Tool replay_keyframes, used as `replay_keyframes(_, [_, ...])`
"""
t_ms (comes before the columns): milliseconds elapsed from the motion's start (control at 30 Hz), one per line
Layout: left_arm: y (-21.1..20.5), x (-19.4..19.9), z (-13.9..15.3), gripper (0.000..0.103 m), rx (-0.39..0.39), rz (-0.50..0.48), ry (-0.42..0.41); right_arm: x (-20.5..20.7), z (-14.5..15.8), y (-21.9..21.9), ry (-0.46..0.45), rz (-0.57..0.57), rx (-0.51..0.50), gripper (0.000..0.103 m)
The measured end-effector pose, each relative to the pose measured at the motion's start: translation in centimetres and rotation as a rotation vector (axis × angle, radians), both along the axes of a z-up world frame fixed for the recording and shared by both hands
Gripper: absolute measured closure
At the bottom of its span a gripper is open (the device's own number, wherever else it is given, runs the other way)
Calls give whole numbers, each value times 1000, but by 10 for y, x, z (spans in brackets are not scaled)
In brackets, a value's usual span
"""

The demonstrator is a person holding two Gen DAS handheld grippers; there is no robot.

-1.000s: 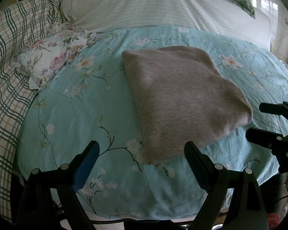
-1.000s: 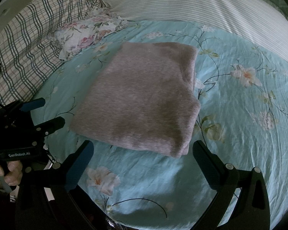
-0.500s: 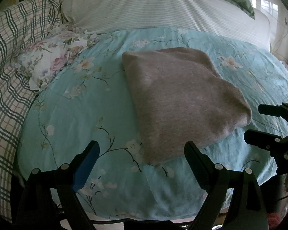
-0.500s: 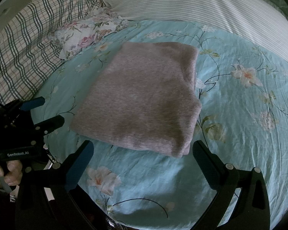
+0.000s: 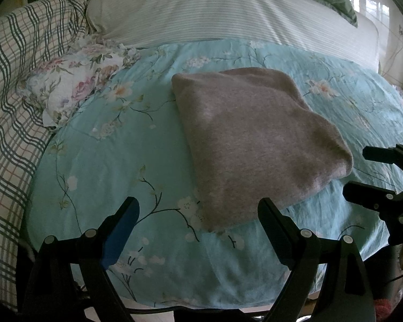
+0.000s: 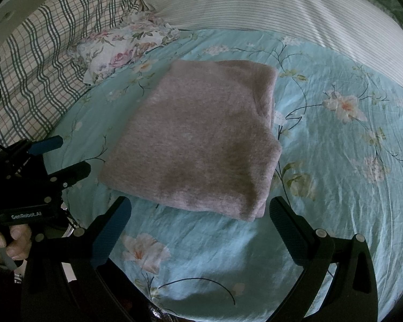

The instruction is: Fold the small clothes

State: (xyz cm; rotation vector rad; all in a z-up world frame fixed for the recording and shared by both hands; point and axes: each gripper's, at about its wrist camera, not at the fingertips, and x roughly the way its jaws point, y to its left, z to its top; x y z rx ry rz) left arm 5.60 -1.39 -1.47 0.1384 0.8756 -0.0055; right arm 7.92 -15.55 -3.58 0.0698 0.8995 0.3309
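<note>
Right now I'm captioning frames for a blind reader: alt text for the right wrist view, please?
A folded pinkish-grey garment lies flat on a turquoise floral sheet. The open right gripper hovers short of its near edge, the open left gripper to its left. Floral, plaid and striped bedding lies behind.

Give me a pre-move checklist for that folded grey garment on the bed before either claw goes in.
1. Grey knitted garment folded into a flat rectangle: ok.
2. Garment lies wholly on the turquoise floral bedspread: ok.
3. Left claw open, nothing between its fingers: ok.
4. Right claw open, clear of the garment: ok.
5. White floral cloth apart from the garment: ok.
6. Layers underneath aligned: cannot tell.
</note>
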Motion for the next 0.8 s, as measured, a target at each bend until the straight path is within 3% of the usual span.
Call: replay_keyframes(800, [-2,1,1,13,2,0,-1,1,2,0,0,-2,1,1])
